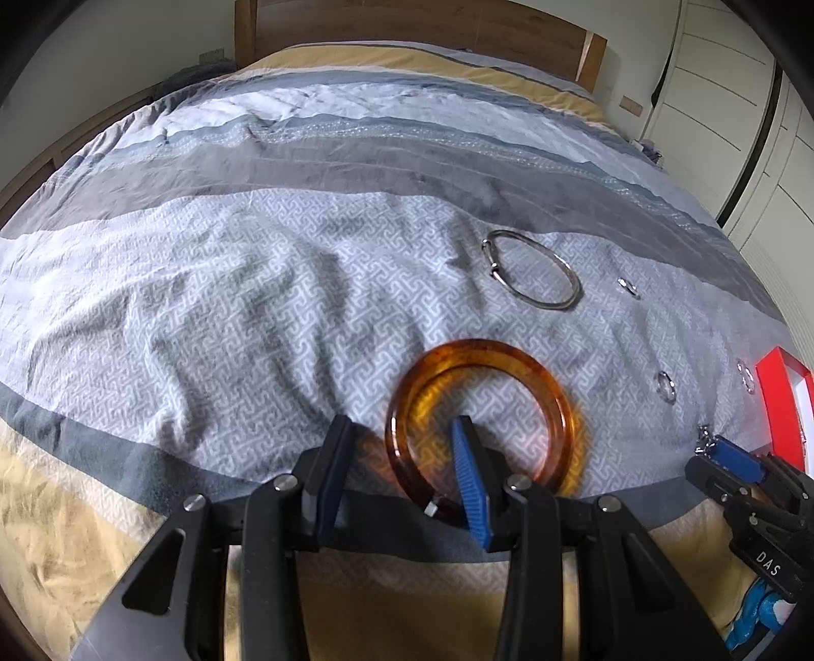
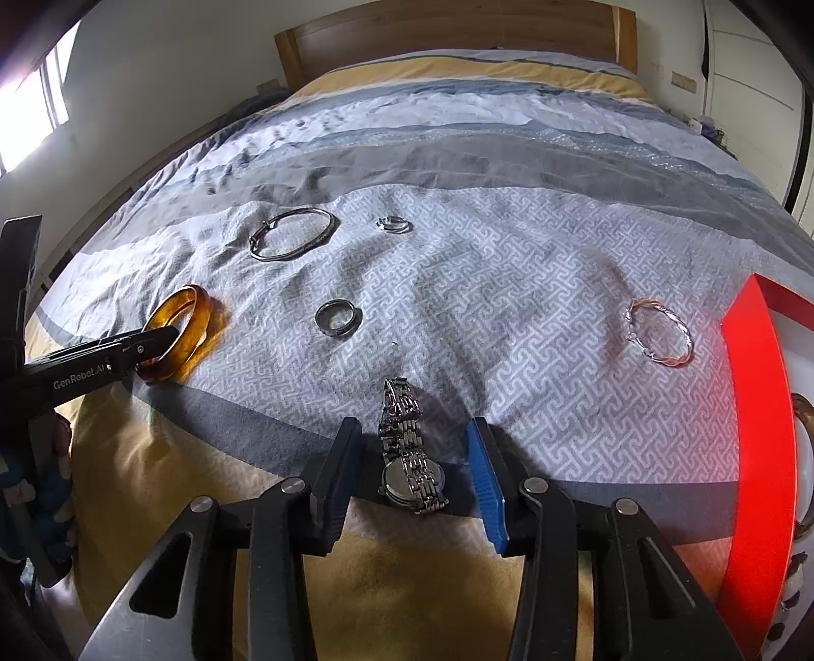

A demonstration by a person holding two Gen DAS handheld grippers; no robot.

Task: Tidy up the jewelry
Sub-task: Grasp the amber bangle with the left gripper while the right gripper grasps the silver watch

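An amber bangle (image 1: 483,412) lies on the bed; my left gripper (image 1: 402,432) is open, with its near rim between the fingers and the right finger inside the ring. It also shows in the right wrist view (image 2: 178,330). My right gripper (image 2: 417,432) is open, astride a silver watch (image 2: 409,457) lying on the cover. A large silver bangle (image 2: 294,234), a small ring (image 2: 393,223), a band ring (image 2: 336,318) and a twisted bracelet (image 2: 659,330) lie spread on the bed.
A red jewelry box (image 2: 758,432) stands at the right edge, with items inside partly hidden. The patterned grey bed cover (image 2: 509,284) is wrinkled. A wooden headboard (image 2: 458,35) is at the back, with white wardrobes at the far right.
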